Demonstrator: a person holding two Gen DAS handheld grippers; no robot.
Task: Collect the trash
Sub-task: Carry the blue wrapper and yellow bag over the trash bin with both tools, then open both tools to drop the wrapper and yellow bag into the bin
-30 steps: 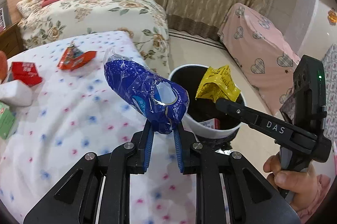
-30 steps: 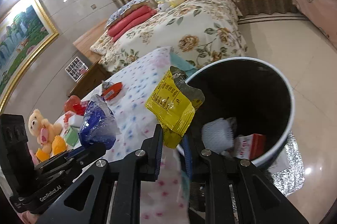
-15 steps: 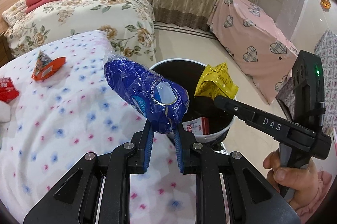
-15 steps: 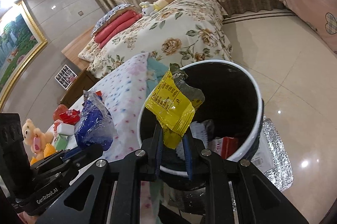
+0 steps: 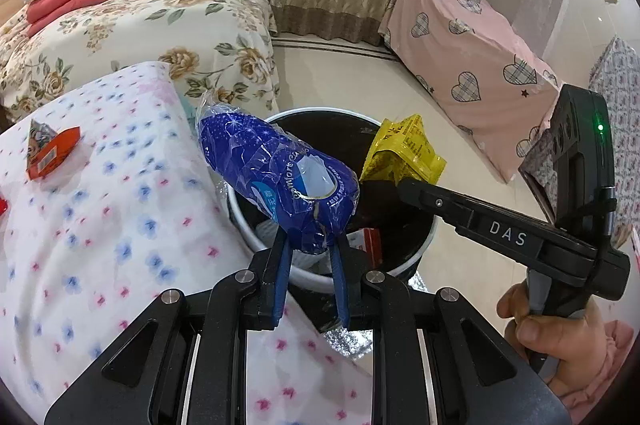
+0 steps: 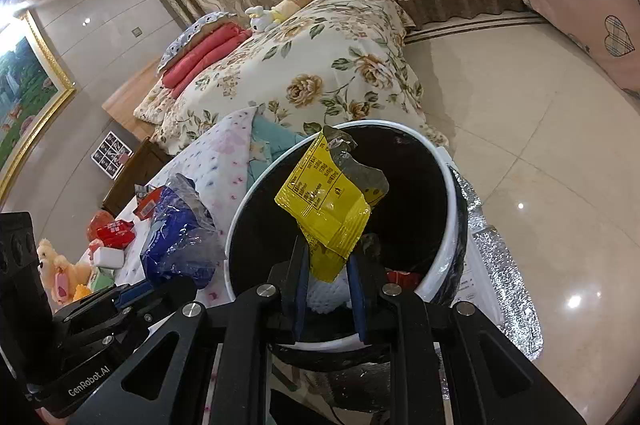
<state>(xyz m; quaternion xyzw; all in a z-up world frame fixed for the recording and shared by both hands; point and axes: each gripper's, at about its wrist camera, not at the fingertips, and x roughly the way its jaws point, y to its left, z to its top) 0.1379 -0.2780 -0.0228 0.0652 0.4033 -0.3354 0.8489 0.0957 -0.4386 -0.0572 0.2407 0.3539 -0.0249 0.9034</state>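
Your left hand-held gripper (image 5: 310,249) pinches one blue plastic wrapper (image 5: 276,181) at the rim of the black bin (image 5: 420,249), and your right hand-held gripper (image 6: 330,265) pinches one yellow packet (image 6: 324,205) over the bin's mouth. The bin stands on the tiled floor (image 6: 540,129) beside the dotted cloth (image 5: 100,225), where one orange wrapper (image 5: 50,151) lies, near the floral bed (image 5: 160,25).

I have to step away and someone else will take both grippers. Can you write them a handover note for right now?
Left gripper: shut on the blue wrapper, at the near rim of the bin.
Right gripper: shut on the yellow packet, over the bin's mouth.
Done: some trash already in the bin.
Left: drop both pieces, then fetch the orange wrapper from the dotted sheet.
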